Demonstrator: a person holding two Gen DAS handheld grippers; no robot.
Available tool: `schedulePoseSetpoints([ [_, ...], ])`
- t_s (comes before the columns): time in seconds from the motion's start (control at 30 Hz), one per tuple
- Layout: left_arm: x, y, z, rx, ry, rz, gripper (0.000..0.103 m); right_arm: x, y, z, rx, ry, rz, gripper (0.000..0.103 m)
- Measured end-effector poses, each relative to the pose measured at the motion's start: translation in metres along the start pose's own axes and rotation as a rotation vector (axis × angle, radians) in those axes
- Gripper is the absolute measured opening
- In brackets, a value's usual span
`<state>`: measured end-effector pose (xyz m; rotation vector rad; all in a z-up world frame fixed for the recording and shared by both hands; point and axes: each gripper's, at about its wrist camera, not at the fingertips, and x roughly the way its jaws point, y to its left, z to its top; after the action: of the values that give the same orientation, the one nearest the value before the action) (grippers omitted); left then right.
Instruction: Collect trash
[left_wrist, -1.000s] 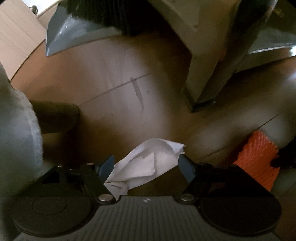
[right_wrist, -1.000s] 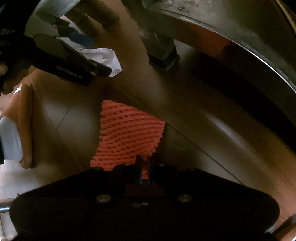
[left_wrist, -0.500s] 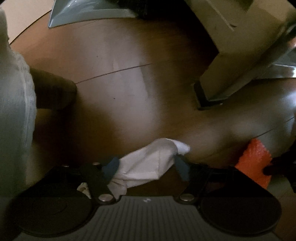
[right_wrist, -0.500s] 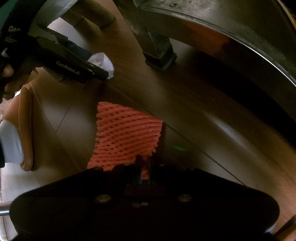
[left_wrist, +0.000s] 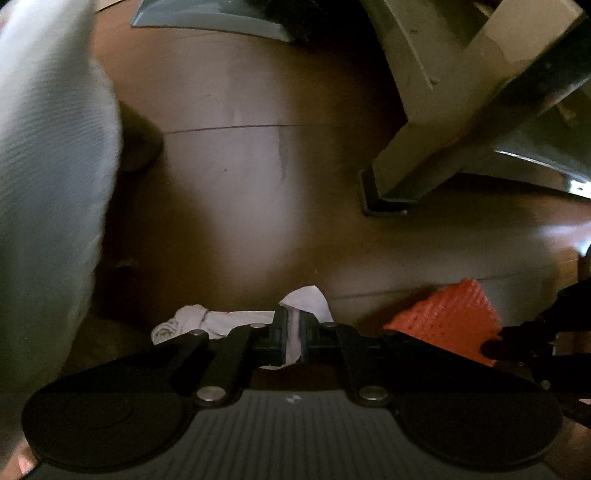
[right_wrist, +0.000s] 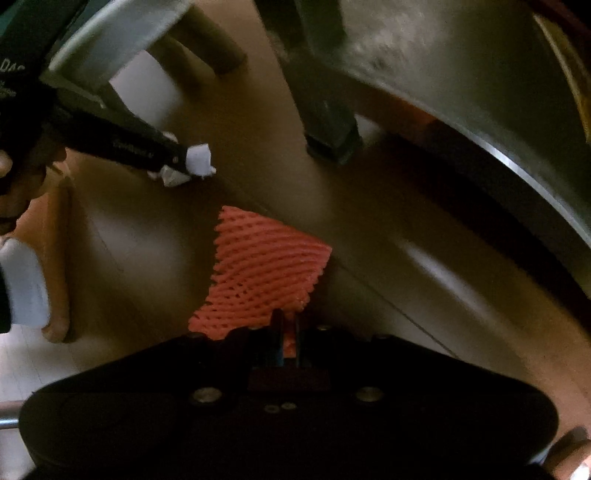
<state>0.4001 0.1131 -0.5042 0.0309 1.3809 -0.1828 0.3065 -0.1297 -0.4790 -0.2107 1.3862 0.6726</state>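
My left gripper (left_wrist: 293, 334) is shut on a crumpled white paper (left_wrist: 221, 319), which bulges out left of and beyond the blue pads, just above the brown wooden floor (left_wrist: 236, 192). The right wrist view shows the same left gripper (right_wrist: 184, 160) from the side with the white paper (right_wrist: 199, 162) at its tip. My right gripper (right_wrist: 290, 338) is shut on the near edge of an orange foam net sleeve (right_wrist: 266, 269), which hangs forward above the floor. In the left wrist view the orange net (left_wrist: 450, 317) sits at the lower right, beside the dark right gripper.
A pale furniture leg with a dark foot (left_wrist: 391, 192) stands on the floor to the right, under a curved metal-edged top (right_wrist: 517, 155). A grey dustpan-like edge (left_wrist: 207, 22) lies far ahead. White cloth of the person's clothing (left_wrist: 48, 155) fills the left.
The left jaws closed onto the white paper and lifted it off the floor, the view rolling somewhat. The right gripper rose slightly with the orange net still pinched.
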Motion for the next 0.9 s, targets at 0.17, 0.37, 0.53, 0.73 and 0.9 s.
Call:
schedulePoseSetpoints([
  [0.17, -0.035, -0.006, -0.009, 0.051, 0.035, 0.007, 0.006, -0.033, 0.016, 0.005, -0.003, -0.025, -0.011, 0.004],
  [0.37, -0.098, -0.021, -0.016, 0.109, 0.057, 0.034, 0.006, -0.09, 0.041, -0.005, -0.013, -0.03, -0.044, 0.004],
  [0.53, -0.163, -0.032, -0.034, 0.093, 0.033, 0.039, 0.006, -0.141, 0.063, -0.02, 0.022, -0.067, -0.058, 0.004],
  [0.73, -0.253, -0.032, -0.054, 0.004, -0.1, 0.024, 0.006, -0.215, 0.094, -0.035, 0.045, -0.2, -0.052, 0.004],
  [0.9, -0.305, -0.033, -0.067, -0.039, -0.191, 0.036, 0.006, -0.278, 0.112, -0.032, 0.043, -0.332, -0.069, 0.004],
])
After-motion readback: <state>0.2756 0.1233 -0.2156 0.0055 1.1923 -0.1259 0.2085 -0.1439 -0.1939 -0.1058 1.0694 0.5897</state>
